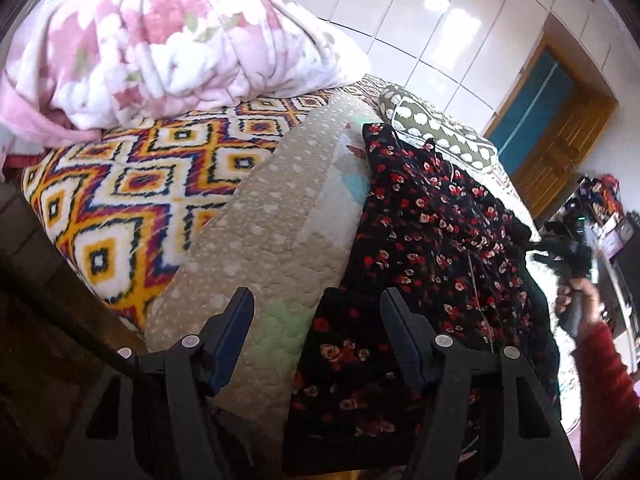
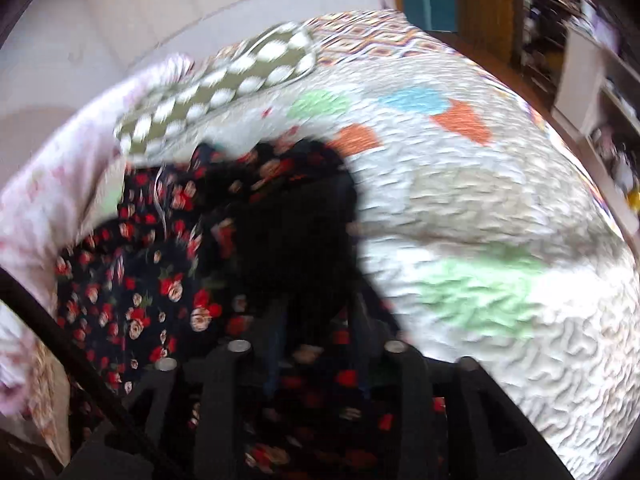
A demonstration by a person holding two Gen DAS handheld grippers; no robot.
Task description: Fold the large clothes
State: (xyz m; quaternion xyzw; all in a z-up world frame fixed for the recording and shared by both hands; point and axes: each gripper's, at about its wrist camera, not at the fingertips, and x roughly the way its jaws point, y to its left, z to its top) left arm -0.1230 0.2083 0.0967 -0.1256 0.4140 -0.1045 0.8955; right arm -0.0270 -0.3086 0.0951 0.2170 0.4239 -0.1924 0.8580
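Spotted the left hand-held gripper (image 1: pixel 320 320) right up close, pointed down at the bed with its jaws well apart and nothing pinched. Saw the near edge of the black floral dress (image 1: pixel 432 232) just below and between those fingers, draped loosely over a pale quilted bedspread (image 1: pixel 280 220). Found the same dress bunched up in the right wrist view too, directly in front of the right hand-held gripper (image 2: pixel 320 312). Couldn't tell there whether those jaws were apart or clamped on the fabric, way too much blur. Caught a hand (image 1: pixel 576 300) in a red sleeve (image 1: pixel 612 380) holding that gripper off past the right edge of the dress.

Further back, noticed a bright geometric blanket (image 1: pixel 132 184) left of the bedspread, with a bundled pink floral blanket (image 1: pixel 160 40) piled on it. Made out an olive polka-dot pillow (image 1: pixel 432 128) just beyond the top of the dress. Beyond the bed, glimpsed glossy white wardrobe doors (image 1: pixel 440 20), a wooden door (image 1: pixel 560 140), and shelves (image 2: pixel 592 80) crammed with blurry colourful stuff, contents impossible to make out.
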